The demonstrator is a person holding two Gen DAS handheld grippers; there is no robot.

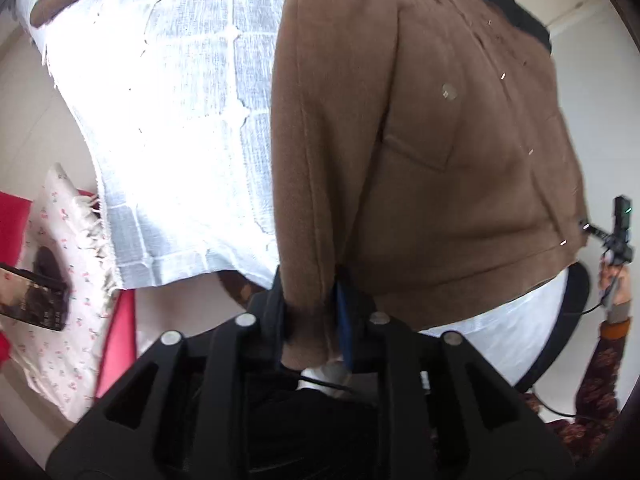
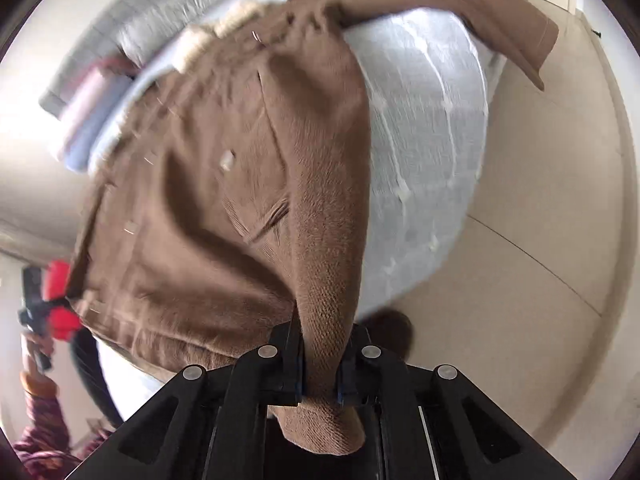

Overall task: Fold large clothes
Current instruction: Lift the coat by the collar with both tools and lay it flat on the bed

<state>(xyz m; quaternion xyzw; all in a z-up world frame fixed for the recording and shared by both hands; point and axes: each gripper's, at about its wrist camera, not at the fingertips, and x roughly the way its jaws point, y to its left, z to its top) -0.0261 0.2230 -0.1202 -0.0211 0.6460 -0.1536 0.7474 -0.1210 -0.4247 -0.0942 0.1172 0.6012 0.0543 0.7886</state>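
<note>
Both tools grip the brown coat on the bed: left tool and right tool each clamped on fabric at the near edge.

Brown fleecy jacket spread on bed

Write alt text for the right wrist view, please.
The right hand-held gripper is shut on a fold of a brown coat spread over a white bedcover. At lower left, the person's other hand holds the second gripper; beige floor lies at right.
</note>
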